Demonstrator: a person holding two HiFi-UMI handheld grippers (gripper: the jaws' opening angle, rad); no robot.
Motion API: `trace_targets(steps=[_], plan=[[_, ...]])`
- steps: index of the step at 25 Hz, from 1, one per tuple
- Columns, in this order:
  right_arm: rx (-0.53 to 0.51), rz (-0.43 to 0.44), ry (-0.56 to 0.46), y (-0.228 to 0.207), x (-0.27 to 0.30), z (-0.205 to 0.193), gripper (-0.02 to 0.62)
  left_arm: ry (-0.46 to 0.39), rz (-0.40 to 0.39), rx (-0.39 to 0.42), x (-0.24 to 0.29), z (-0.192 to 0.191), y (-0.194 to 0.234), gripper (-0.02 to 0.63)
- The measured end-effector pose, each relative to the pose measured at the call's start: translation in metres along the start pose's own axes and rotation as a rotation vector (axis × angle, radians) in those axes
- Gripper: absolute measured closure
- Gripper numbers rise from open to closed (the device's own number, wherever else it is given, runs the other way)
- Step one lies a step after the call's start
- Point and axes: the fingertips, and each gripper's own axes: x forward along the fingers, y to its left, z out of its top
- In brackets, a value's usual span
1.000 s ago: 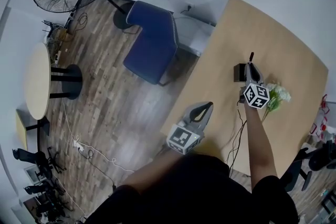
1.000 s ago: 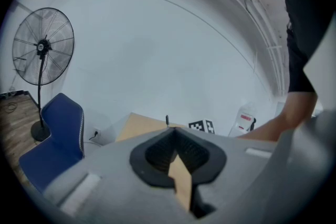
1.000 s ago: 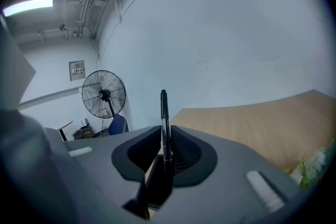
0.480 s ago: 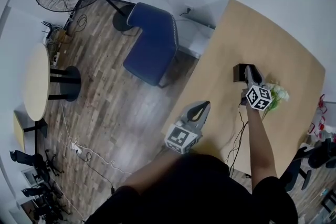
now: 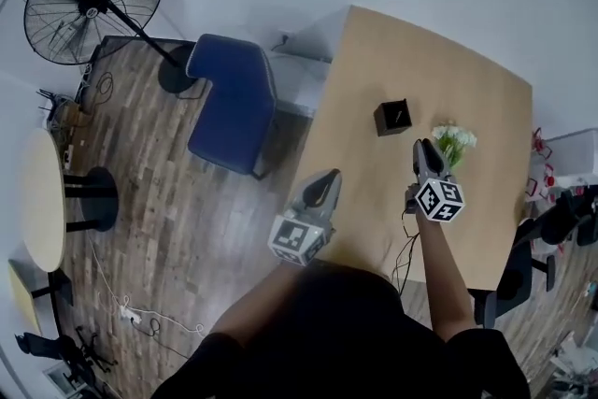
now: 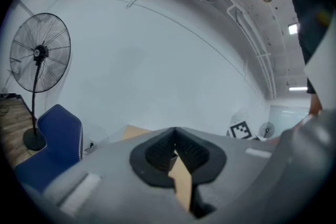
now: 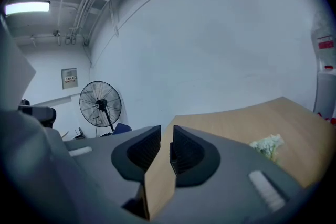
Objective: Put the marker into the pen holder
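The black square pen holder [image 5: 393, 117] stands on the wooden table [image 5: 439, 61], with a thin marker [image 5: 399, 115] showing inside it. My right gripper [image 5: 425, 146] hovers just short of the holder, on the near side, beside the flowers. Its jaws have just been closing and stand a narrow gap apart with nothing between them [image 7: 167, 132]. My left gripper [image 5: 328, 176] hangs over the table's near left edge, its pads meeting at the tips [image 6: 175, 132] and holding nothing.
White flowers [image 5: 454, 140] lie right of the holder, also in the right gripper view [image 7: 268, 145]. A blue chair [image 5: 229, 103] and a standing fan [image 5: 92, 0] are on the wood floor to the left. A black cable [image 5: 404, 252] hangs off the table's near edge.
The right gripper held the marker over the holder, let it go into it, and has drawn back toward me. The left gripper has drifted a little. The head view has shifted.
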Motion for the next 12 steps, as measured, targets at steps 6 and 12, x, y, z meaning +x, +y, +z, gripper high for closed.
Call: trace_targets(steps=[6,12], plan=[[0.032,-0.097,-0.046,0.035,-0.097,0.014,0.594,-0.032,-0.095,0.013,-0.023,0.015,-0.012,0.603],[-0.028,-0.209,-0.068,0.069,-0.178,0.012,0.594,-0.014,-0.199,-0.011,-0.033,0.004,-0.026,0.603]])
